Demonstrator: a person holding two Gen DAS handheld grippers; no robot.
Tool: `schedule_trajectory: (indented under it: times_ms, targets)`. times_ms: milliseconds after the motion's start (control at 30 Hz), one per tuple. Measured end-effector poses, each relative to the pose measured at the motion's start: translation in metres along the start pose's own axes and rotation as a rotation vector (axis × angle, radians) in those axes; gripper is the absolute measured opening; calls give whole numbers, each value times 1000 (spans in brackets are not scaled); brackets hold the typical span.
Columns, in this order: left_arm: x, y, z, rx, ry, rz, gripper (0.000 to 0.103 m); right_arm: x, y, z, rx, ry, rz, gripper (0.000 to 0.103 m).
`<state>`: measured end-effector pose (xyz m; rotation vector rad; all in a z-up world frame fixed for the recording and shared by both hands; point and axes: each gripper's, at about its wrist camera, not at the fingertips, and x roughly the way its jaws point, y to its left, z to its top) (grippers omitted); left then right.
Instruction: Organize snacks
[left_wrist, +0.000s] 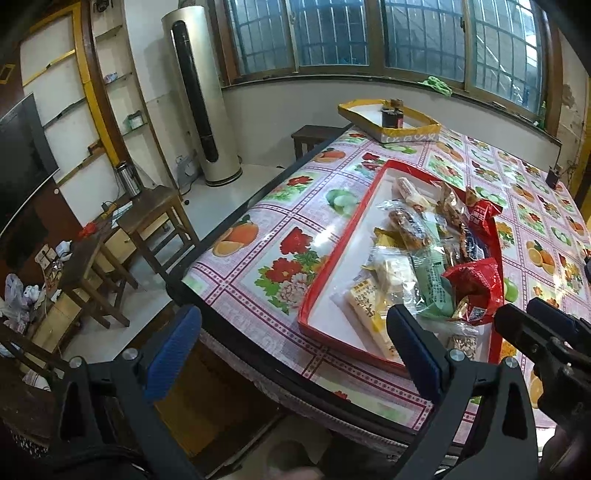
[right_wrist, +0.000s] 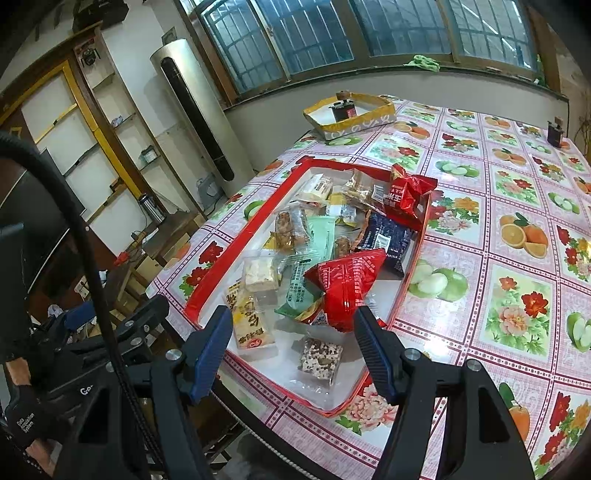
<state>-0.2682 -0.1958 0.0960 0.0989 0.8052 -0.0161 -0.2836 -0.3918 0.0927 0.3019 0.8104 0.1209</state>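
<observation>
A red-rimmed tray (right_wrist: 240, 236) (left_wrist: 332, 258) lies on the fruit-print tablecloth and holds several wrapped snacks. Among them are a red packet (right_wrist: 347, 284) (left_wrist: 476, 284), a yellow packet (right_wrist: 247, 317) (left_wrist: 369, 306), a green packet (right_wrist: 321, 236), a dark blue packet (right_wrist: 388, 240) and a nut bar (right_wrist: 319, 356). My right gripper (right_wrist: 293, 350) hovers open above the tray's near end, with the nut bar below the gap and untouched. My left gripper (left_wrist: 295, 350) is open and holds nothing, at the table's near left edge beside the tray. The right gripper (left_wrist: 546, 332) shows at that view's right side.
A yellow-rimmed box (right_wrist: 351, 110) (left_wrist: 388, 122) with a dark object inside sits at the table's far edge. A small dark item (right_wrist: 554, 133) stands far right. Wooden stools (left_wrist: 155, 221) and a tall standing air conditioner (left_wrist: 199, 92) are on the floor to the left.
</observation>
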Motion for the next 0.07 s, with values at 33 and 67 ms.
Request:
schedule_trajectory:
  times_ms: [33, 67]
  targets:
    - [0, 0, 0, 0, -1, -4, 100, 0, -1, 0, 0, 0, 0, 68]
    - [1, -2, 0, 8, -1, -4, 100, 0, -1, 0, 1, 1, -1, 68]
